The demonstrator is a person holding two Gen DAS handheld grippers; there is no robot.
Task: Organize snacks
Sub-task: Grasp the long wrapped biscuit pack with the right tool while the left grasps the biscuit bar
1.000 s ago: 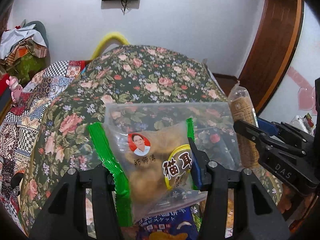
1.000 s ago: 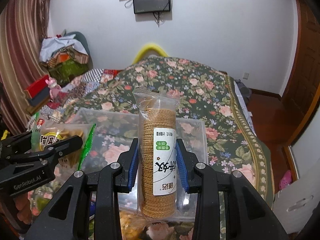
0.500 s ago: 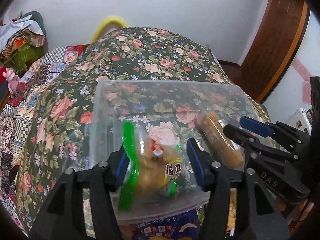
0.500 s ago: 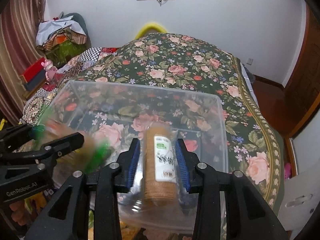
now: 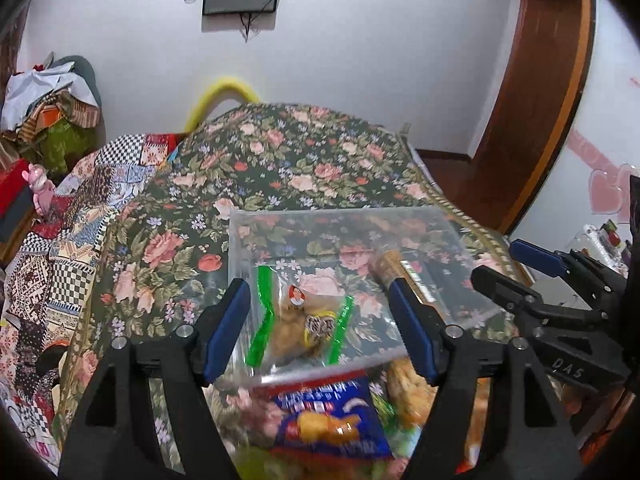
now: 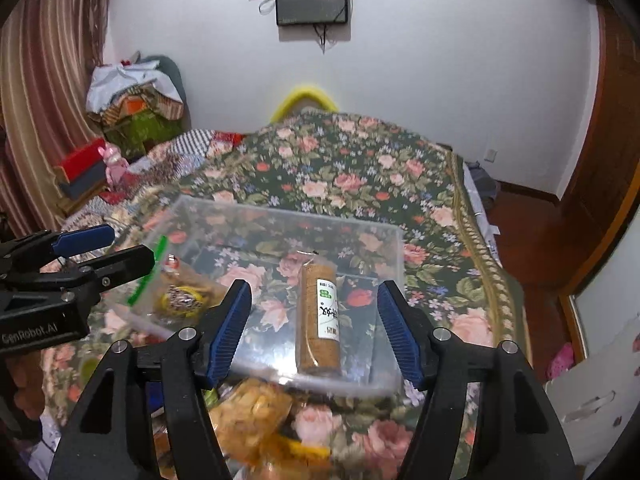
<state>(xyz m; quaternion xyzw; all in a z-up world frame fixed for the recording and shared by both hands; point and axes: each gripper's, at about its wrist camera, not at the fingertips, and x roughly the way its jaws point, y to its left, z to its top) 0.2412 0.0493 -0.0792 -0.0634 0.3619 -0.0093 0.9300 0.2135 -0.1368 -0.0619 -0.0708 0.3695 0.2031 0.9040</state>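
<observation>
A clear plastic bin [image 5: 436, 224] [image 6: 394, 248] sits on the floral bedspread. Inside it lie a green-edged bag of fried snacks [image 5: 304, 326] [image 6: 180, 292] on the left and a brown roll of biscuits [image 6: 320, 316] [image 5: 390, 266] on the right. My left gripper [image 5: 324, 328] is open and empty, just above the near rim over the snack bag. My right gripper [image 6: 316, 326] is open and empty above the biscuit roll.
Loose snacks lie in front of the bin: a blue and red packet [image 5: 332, 420] and a clear bag of yellow snacks [image 6: 252, 408]. The floral bedspread [image 6: 360, 184] stretches beyond the bin. A patchwork quilt [image 5: 60, 248] lies left. A wooden door frame [image 5: 536, 100] stands right.
Both grippers opened and let go. The snack bag and the biscuit roll dropped into the bin, and both grippers pulled back and up.
</observation>
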